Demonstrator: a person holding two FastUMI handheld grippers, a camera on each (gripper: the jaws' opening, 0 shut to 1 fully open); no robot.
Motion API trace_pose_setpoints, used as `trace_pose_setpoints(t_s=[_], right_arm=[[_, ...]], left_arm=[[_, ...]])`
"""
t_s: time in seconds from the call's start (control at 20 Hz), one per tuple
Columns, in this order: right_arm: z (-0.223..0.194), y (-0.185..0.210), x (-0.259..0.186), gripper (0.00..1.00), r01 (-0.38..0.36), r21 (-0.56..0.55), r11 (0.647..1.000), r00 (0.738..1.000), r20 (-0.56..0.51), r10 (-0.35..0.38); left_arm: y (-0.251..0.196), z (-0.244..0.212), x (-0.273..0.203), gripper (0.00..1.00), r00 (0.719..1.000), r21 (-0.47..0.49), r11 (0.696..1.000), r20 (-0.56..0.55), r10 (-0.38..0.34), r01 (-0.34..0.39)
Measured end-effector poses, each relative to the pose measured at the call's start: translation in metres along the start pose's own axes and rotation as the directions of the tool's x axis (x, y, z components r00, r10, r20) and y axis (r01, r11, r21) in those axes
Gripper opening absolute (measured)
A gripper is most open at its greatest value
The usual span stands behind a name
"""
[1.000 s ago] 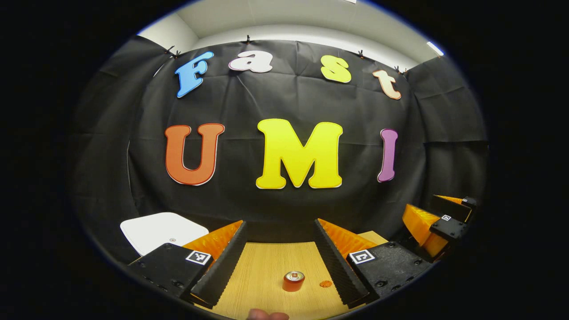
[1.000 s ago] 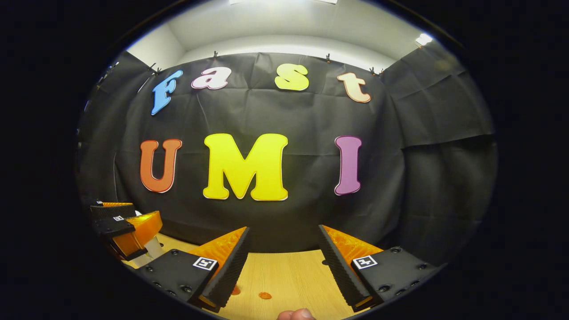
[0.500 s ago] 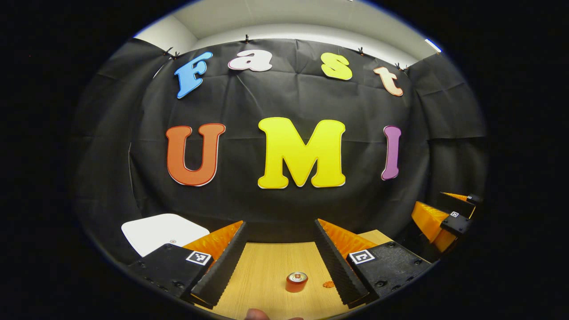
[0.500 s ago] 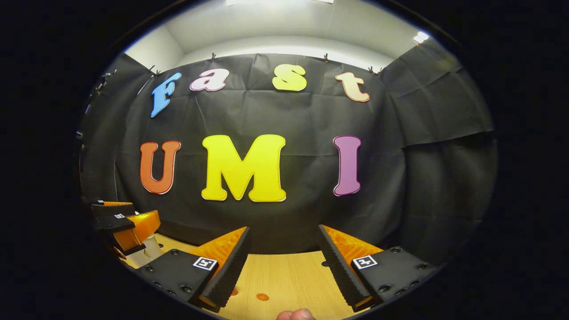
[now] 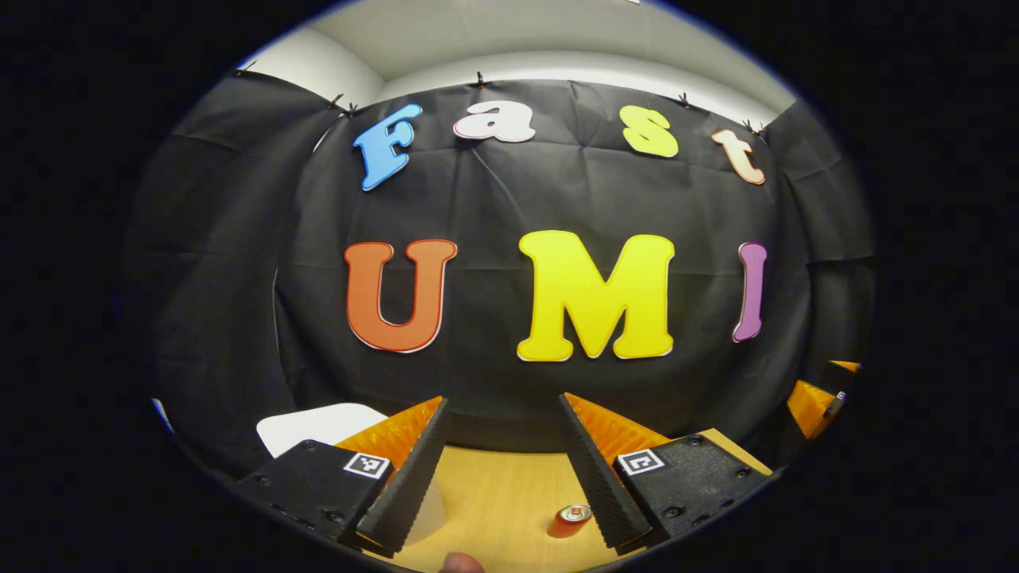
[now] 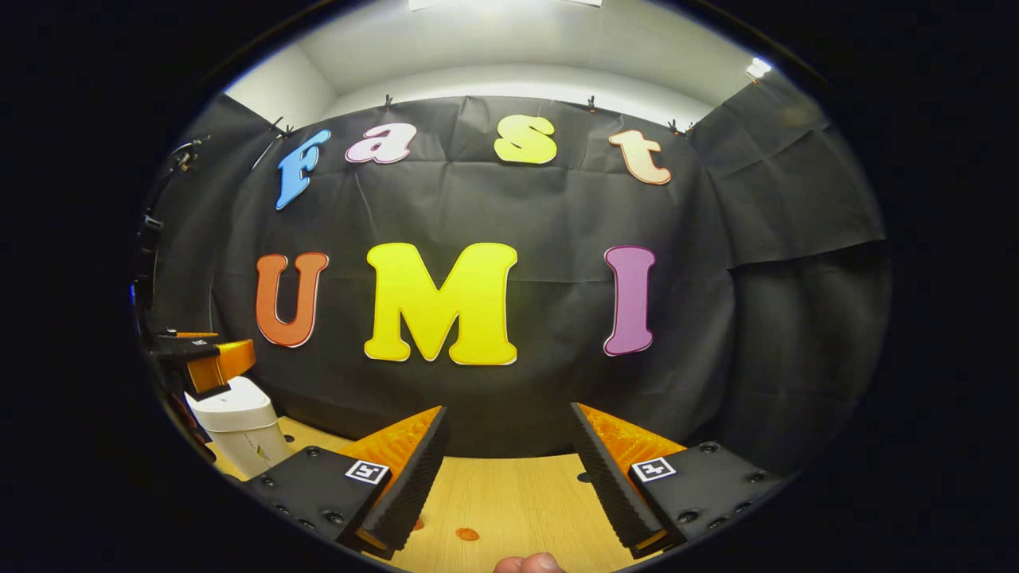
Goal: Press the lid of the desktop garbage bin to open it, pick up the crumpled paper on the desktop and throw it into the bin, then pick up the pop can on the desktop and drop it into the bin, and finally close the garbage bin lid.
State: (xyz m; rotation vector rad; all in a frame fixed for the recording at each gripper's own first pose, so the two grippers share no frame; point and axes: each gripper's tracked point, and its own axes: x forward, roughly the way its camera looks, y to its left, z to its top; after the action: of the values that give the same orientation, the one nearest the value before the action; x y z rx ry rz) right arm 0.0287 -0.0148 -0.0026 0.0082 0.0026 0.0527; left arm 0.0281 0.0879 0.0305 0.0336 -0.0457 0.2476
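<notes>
While the left tongs (image 5: 500, 469) stand spread with nothing between them in the left gripper view, the pop can (image 5: 568, 520) stands upright on the tabletop (image 5: 493, 509), just beside the inner edge of the tongs' right-hand finger. The white lid (image 5: 318, 423) of the garbage bin lies well to the left of the can, partly hidden behind the tongs' left-hand finger, and it looks flat and closed. The other tongs (image 5: 820, 402) peek in far to the right of the can, too cut off to judge. A fingertip (image 5: 460, 563) shows at the bottom edge.

In the right gripper view, the right tongs (image 6: 505, 477) are likewise spread wide and hold nothing. The garbage bin (image 6: 239, 426) stands at the far left on the tabletop (image 6: 509, 501), lid down, with the left tongs (image 6: 203, 362) just above its top; whether they touch it cannot be told. Small orange marks (image 6: 466, 534) lie on the wood to the right of the bin, between the right tongs' fingers.
</notes>
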Motion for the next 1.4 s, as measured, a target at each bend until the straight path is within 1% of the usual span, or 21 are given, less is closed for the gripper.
trace_pose_setpoints(t_s=[0.05, 0.1, 0.15, 0.3, 0.4, 0.45, 0.5, 0.6, 0.65, 0.7, 0.8, 0.85, 1.0, 1.05, 1.2, 1.3, 1.4], right_arm=[[0.0, 0.003, 0.001, 0.94, -0.01, -0.001, 1.0, 1.0, 0.002, 0.01], [0.001, 0.005, 0.0, 0.94, -0.016, -0.003, 1.0, 1.0, 0.002, 0.016], [0.001, 0.005, 0.001, 0.94, -0.019, -0.007, 1.0, 1.0, 0.001, 0.019], [0.007, 0.005, -0.001, 0.94, -0.028, -0.023, 0.999, 1.0, 0.012, 0.028], [0.009, 0.006, -0.002, 0.94, -0.033, -0.027, 0.999, 0.999, 0.019, 0.034], [0.008, 0.006, -0.003, 0.94, -0.034, -0.028, 0.999, 0.999, 0.017, 0.035], [0.007, 0.006, -0.003, 0.94, -0.035, -0.029, 0.999, 0.999, 0.015, 0.035], [0.006, 0.006, -0.004, 0.94, -0.036, -0.037, 0.999, 0.999, 0.01, 0.037], [0.005, 0.005, -0.004, 0.94, -0.035, -0.043, 0.998, 0.999, 0.011, 0.036], [0.007, 0.005, -0.005, 0.94, -0.037, -0.048, 0.998, 0.999, 0.012, 0.038], [0.006, 0.005, -0.006, 0.94, -0.038, -0.063, 0.997, 0.999, 0.015, 0.039], [0.006, 0.004, -0.006, 0.94, -0.037, -0.071, 0.997, 0.999, 0.016, 0.038], [0.005, 0.001, -0.005, 0.94, -0.033, -0.09, 0.995, 0.999, 0.017, 0.035], [0.005, 0.0, -0.005, 0.94, -0.032, -0.097, 0.995, 0.999, 0.017, 0.034], [0.002, -0.004, 0.0, 0.94, -0.024, -0.111, 0.994, 1.0, 0.009, 0.025], [0.0, -0.005, 0.001, 0.94, -0.02, -0.104, 0.994, 1.0, 0.008, 0.021], [-0.001, -0.005, 0.004, 0.94, -0.021, -0.106, 0.994, 1.0, 0.008, 0.022]], left_arm=[[0.012, 0.001, 0.003, 0.92, 1.0, 0.0, 1.0, 0.001, 0.028, -0.028], [0.022, 0.002, 0.005, 0.84, 0.999, -0.002, 0.999, 0.004, 0.051, -0.051], [0.032, 0.002, 0.006, 0.78, 0.997, -0.003, 0.997, 0.004, 0.077, -0.077], [0.065, -0.001, 0.014, 0.72, 0.989, 0.008, 0.989, -0.003, 0.147, -0.147], [0.086, -0.008, 0.019, 0.66, 0.98, 0.009, 0.98, -0.025, 0.199, -0.199], [0.096, -0.013, 0.019, 0.61, 0.973, 0.012, 0.973, -0.037, 0.23, -0.229], [0.105, -0.018, 0.022, 0.55, 0.966, 0.016, 0.968, -0.048, 0.252, -0.252], [0.115, -0.03, 0.028, 0.6, 0.956, 0.023, 0.96, -0.082, 0.28, -0.279], [0.12, -0.038, 0.031, 0.49, 0.95, 0.027, 0.956, -0.104, 0.293, -0.292], [0.125, -0.048, 0.033, 0.47, 0.942, 0.031, 0.951, -0.132, 0.308, -0.307], [0.134, -0.065, 0.034, 0.36, 0.922, 0.022, 0.939, -0.181, 0.342, -0.343], [0.135, -0.072, 0.035, 0.29, 0.915, 0.01, 0.935, -0.2, 0.35, -0.356], [0.14, -0.094, 0.039, 0.2, 0.895, -0.017, 0.923, -0.252, 0.369, -0.385], [0.141, -0.1, 0.04, 0.13, 0.891, -0.022, 0.921, -0.264, 0.37, -0.389], [0.144, -0.113, 0.043, 0.08, 0.878, -0.037, 0.914, -0.295, 0.377, -0.404], [0.141, -0.12, 0.043, 0.06, 0.876, -0.05, 0.916, -0.318, 0.363, -0.398], [0.139, -0.125, 0.045, 0.04, 0.871, -0.049, 0.914, -0.327, 0.365, -0.402]])
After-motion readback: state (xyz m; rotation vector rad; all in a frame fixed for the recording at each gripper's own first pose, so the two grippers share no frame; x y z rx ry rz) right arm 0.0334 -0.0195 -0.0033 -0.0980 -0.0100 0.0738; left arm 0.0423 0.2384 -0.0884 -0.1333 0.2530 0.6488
